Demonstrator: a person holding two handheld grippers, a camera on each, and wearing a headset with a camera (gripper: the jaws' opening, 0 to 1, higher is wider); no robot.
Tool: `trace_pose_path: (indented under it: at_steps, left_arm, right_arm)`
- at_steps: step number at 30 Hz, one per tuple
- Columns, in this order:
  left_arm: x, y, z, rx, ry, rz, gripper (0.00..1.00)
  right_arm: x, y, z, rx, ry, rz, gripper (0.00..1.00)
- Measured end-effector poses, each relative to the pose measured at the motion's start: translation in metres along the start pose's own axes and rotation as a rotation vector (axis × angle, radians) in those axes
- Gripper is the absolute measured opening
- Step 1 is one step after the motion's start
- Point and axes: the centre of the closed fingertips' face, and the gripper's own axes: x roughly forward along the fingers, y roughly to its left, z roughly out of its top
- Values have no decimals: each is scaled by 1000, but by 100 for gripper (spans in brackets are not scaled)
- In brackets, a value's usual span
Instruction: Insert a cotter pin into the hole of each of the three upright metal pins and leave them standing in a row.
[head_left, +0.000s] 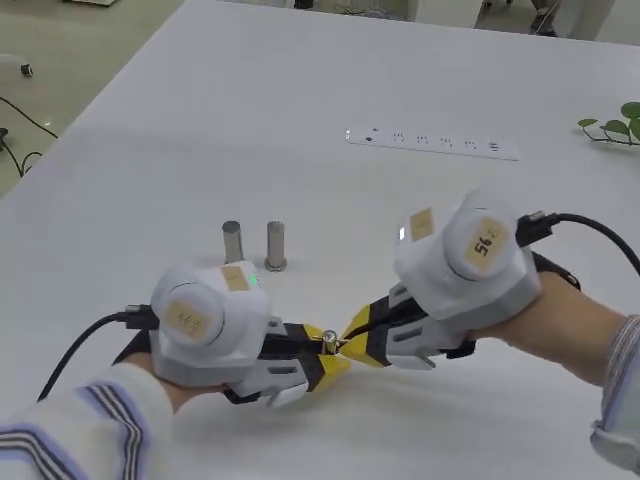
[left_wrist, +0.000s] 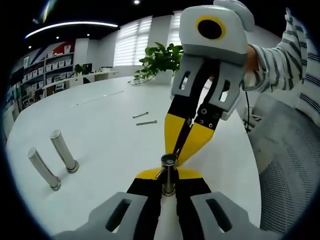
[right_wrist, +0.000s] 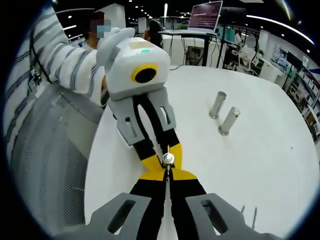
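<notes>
– Left claw (head_left: 322, 355) is clamped on one metal pin (left_wrist: 168, 177), with the pin's head toward the right claw (head_left: 352, 345).
– That claw is shut on a cotter pin (right_wrist: 169, 175), I think. Its long axis aims at the pin's head, tip touching.

The table (head_left: 150, 130) was large, white and plain. Near its middle two metal pins stood upright, close to each other but not touching: the left metal pin (head_left: 232, 241) and the right metal pin (head_left: 276, 246), each on a small round base. Farther back a long white power strip (head_left: 432, 142) lay flat. Two cotter pins (left_wrist: 140, 115) lay side by side, well apart from the standing ones. Green leaves of a plant (head_left: 615, 125) showed at the far right edge.
</notes>
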Motion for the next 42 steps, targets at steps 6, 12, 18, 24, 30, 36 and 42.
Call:
trace_pose_path:
  at_steps: [6, 12, 18, 24, 30, 36, 42]
  left_arm:
    - [0, 0, 0, -6, 0, -3, 8]
    - [-1, 0, 0, -5, -3, -6, 8]
    - [-1, 0, 0, -5, -5, -9, 8]
    - [-1, 0, 0, -16, -9, -10, 8]
    - [0, -1, 0, -2, -9, -12, 8]
    - [1, -2, 0, 15, -11, -11, 8]
    - [2, -3, -3, 15, 5, -6, 11]
  right_arm:
    - [-4, -3, -1, -1, -5, -9, 12]
    - [-12, -3, -5, -1, -7, -14, 6]
    - [-12, -4, 1, 11, -30, -18, 3]
    - [-9, -2, 1, 14, -26, -16, 3]
    - [-10, -2, -1, 7, -25, -19, 7]
    - [-14, -3, 2, 32, -53, -21, 11]
    - [-13, 1, 4, 41, -66, -10, 14]
